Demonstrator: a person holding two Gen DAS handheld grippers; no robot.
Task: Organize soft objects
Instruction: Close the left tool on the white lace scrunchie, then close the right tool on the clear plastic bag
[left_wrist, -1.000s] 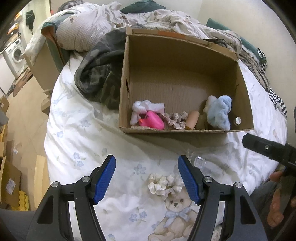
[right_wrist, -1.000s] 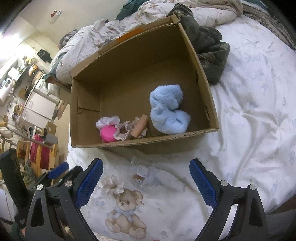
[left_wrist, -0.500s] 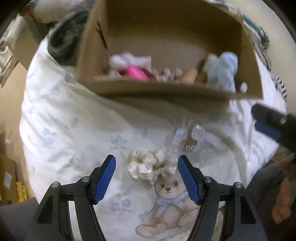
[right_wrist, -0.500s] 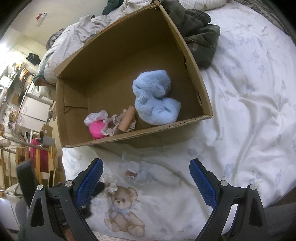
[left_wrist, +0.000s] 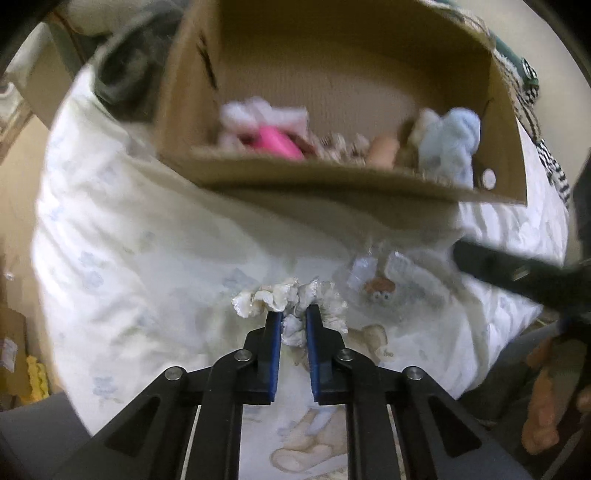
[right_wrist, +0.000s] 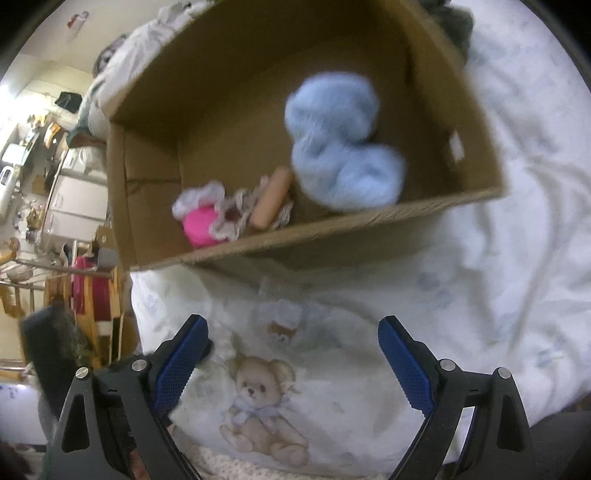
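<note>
Since left gripper (left_wrist: 294, 325) already pinches the cream scrunchie (left_wrist: 291, 306) on the duvet (left_wrist: 147, 258), pickup step; next, lift into cardboard box (left_wrist: 332, 181). Right gripper (right_wrist: 291, 363) gaping, empty.

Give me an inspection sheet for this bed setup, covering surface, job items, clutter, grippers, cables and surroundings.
Surface: white floral bedsheet with a teddy-bear print.
Job's things: cream scrunchie on the sheet; cardboard box holding a blue plush, a pink item, a lacy scrunchie and a tan roll.
Clutter: clear plastic packet beside the cream scrunchie.
Grippers: left gripper shut on the cream scrunchie; right gripper open, empty, above the sheet.
Cables: nothing seen.
Surroundings: rumpled bedding and dark clothing behind the box; blurred furniture beyond.
</note>
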